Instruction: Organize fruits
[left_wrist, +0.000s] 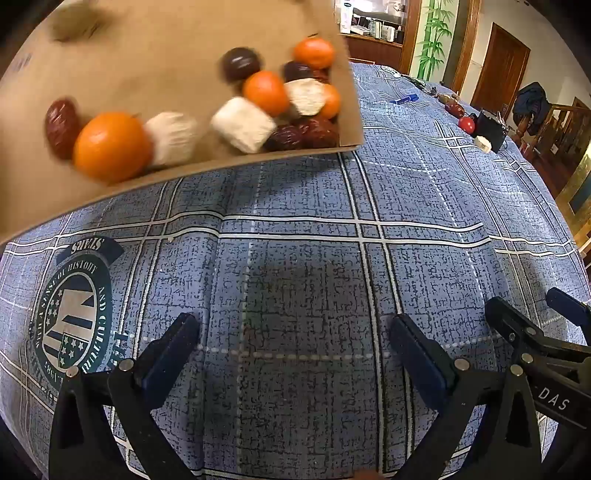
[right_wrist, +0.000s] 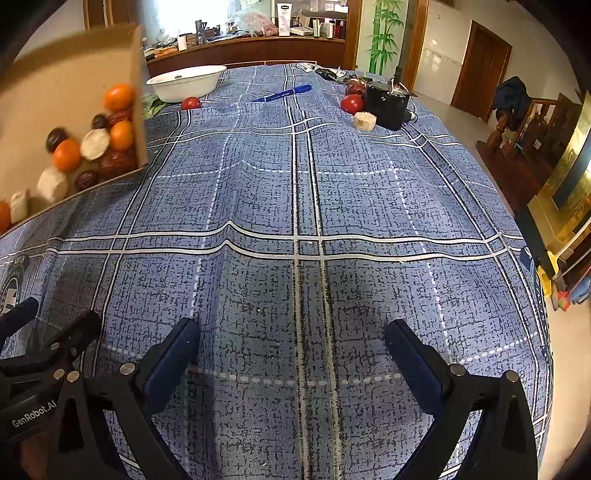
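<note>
A tilted cardboard box (left_wrist: 177, 44) hangs over the blue plaid tablecloth at the upper left, blurred, with fruit heaped in its low corner. It holds oranges (left_wrist: 112, 146), dark red dates (left_wrist: 61, 127) and white net-wrapped fruits (left_wrist: 243, 123). The box also shows in the right wrist view (right_wrist: 70, 70) at the far left. My left gripper (left_wrist: 293, 343) is open and empty above the cloth, short of the box. My right gripper (right_wrist: 291, 343) is open and empty beside it; the right gripper also shows in the left wrist view (left_wrist: 535, 325).
A white basin (right_wrist: 186, 83), two red tomatoes (right_wrist: 352, 103), a blue pen (right_wrist: 282, 93), a black pot (right_wrist: 388, 103) and a white wrapped fruit (right_wrist: 365, 121) sit at the far end. The tablecloth (right_wrist: 295, 206) has a raised fold across its middle. The table edge falls off at right.
</note>
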